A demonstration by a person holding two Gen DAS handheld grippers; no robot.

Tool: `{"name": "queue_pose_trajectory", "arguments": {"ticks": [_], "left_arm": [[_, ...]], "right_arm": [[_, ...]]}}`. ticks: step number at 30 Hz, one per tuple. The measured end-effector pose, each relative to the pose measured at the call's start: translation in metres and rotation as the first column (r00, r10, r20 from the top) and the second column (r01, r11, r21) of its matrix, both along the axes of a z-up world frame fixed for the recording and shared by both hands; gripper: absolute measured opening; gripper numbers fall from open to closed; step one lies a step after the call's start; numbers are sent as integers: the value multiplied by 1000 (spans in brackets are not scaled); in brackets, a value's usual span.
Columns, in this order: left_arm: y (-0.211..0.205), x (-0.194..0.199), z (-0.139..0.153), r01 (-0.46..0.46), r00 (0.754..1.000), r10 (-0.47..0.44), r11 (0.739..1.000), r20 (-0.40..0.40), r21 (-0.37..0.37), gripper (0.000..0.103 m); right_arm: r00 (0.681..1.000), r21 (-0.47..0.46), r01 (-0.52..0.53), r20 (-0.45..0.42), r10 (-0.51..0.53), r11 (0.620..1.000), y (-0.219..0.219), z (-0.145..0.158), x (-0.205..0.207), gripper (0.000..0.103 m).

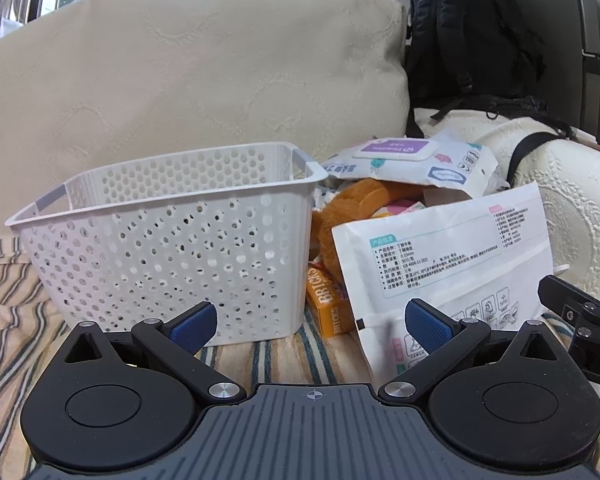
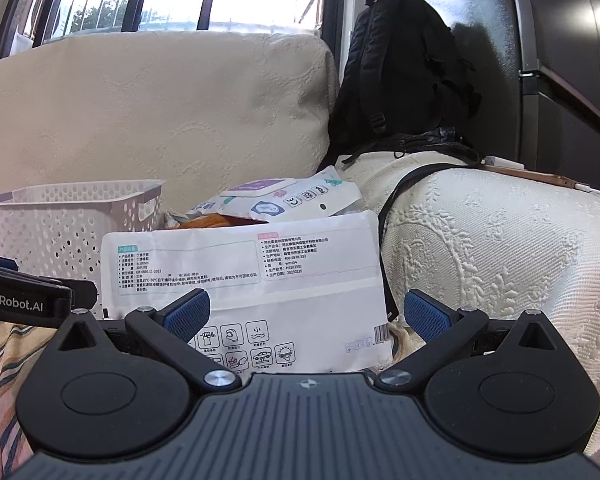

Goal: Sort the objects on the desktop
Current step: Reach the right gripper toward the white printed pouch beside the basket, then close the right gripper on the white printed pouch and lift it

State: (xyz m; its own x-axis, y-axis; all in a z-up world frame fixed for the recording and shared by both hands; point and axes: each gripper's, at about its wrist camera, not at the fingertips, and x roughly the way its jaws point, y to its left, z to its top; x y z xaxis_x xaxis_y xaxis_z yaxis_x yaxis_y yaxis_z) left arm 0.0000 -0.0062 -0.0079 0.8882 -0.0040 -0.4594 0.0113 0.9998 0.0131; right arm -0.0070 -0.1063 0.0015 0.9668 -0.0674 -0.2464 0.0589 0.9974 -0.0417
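Observation:
A white perforated basket (image 1: 168, 240) stands on the striped sofa seat, left of a heap of things. In the heap lie a flat white glove packet (image 1: 440, 252) (image 2: 252, 272), an orange BRICKS box (image 1: 326, 304), a brown plush toy (image 1: 352, 208) and a wet-wipes pack with a purple lid (image 1: 412, 164) (image 2: 288, 198). My left gripper (image 1: 310, 322) is open just before the basket's near corner and the orange box, holding nothing. My right gripper (image 2: 306, 314) is open in front of the glove packet, which shows between its blue pads (image 2: 188, 314) untouched.
A cream back cushion (image 1: 188, 68) rises behind the basket. A black backpack (image 2: 404, 76) leans on the textured white armrest (image 2: 500, 248) at right, where a thin flat device (image 2: 540, 178) lies. The other gripper's black body (image 1: 584, 320) (image 2: 24, 300) shows at each frame's edge.

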Motion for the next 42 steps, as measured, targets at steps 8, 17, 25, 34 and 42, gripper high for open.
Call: {"name": "queue_pose_trajectory", "arguments": {"ticks": [8,17,25,34,42], "left_arm": [[-16,6,-17,24,999,-23,999,-43,27,103],[-31,31,-33,38,996,-35,998,-77,41,103],[-39,46,-42,116,990,-115,993,-79,3,103],[-46,60,-47,172,981,-173,985,-87,-14,103],[-47,59,-49,226,973,-227,973,-41,-38,86]], "right_arm": [[998,-43,-67,-3,67,997,-18,-1,14,103],[966,-10,-245,-88,243,970,-64,-6,53,103],[911,157,-340,-189,366,927,-104,-15,100,103],[875,257,-382,-210,437,888,-100,-17,126,103],[882,269,-362,-212,422,893,-104,-15,121,88]]}}
